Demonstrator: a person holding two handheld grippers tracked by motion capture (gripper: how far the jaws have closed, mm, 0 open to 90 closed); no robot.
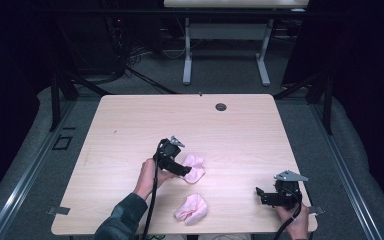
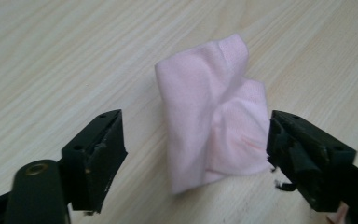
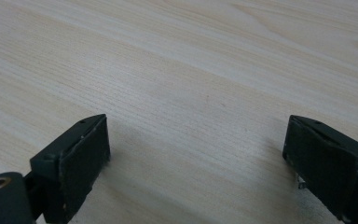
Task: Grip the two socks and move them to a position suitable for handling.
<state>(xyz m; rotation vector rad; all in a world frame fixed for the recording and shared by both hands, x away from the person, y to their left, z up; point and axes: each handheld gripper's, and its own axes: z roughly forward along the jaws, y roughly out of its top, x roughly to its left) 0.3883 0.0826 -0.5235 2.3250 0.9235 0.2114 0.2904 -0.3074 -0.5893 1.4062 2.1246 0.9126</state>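
A crumpled pink sock (image 1: 196, 167) (image 2: 205, 116) lies on the light wooden table (image 1: 130, 130), just right of its middle. My left gripper (image 1: 184, 171) (image 2: 193, 140) stands open around it, one jaw on either side; the right jaw sits right at the cloth's edge and the left jaw stands off it. A second pink sock (image 1: 191, 208) lies bunched near the front edge. At the front right corner my right gripper (image 1: 261, 194) (image 3: 196, 144) rests open over bare wood (image 3: 191, 70), nothing between its jaws.
A round cable hole (image 1: 221, 106) sits near the table's far edge. Beyond it stands a white-legged table (image 1: 225, 35) on grey carpet. Dark frames and curtains flank both sides. Metal clips (image 1: 59, 210) mark the front corners.
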